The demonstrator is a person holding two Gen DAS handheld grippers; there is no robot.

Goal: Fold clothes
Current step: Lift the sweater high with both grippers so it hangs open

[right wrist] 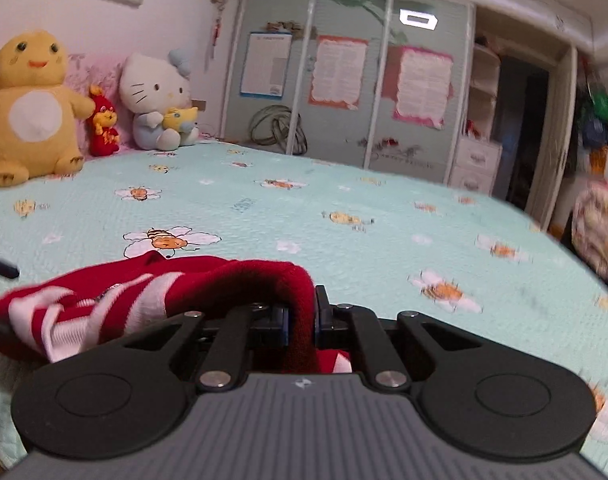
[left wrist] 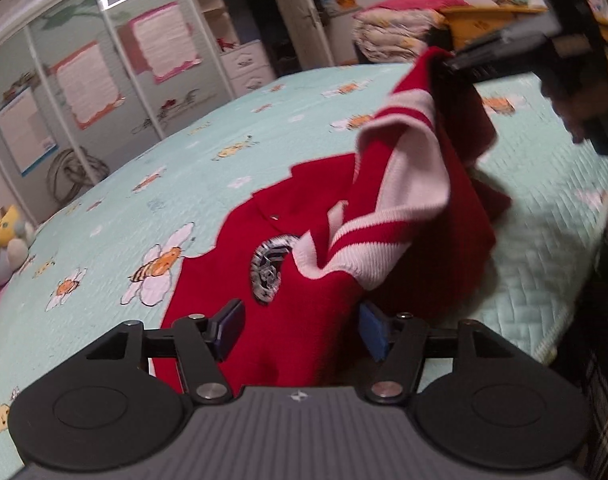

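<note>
A red knit sweater point(left wrist: 287, 216) with white stripes and a round grey badge lies on the pale green bedspread point(left wrist: 207, 172). My left gripper point(left wrist: 299, 330) hovers open just above the sweater's near part, nothing between its blue pads. My right gripper point(left wrist: 456, 65) appears at the upper right of the left wrist view, lifting a striped part of the sweater off the bed. In the right wrist view my right gripper point(right wrist: 301, 320) is shut on a fold of the red sweater point(right wrist: 239, 276), which drapes off to the left.
Plush toys point(right wrist: 35, 100) sit along the far side of the bed. Wardrobe doors point(right wrist: 344, 80) with posters stand behind it. A stack of folded bedding point(left wrist: 396, 36) lies beyond the bed's end. A person's plaid clothing point(left wrist: 604, 340) shows at the right edge.
</note>
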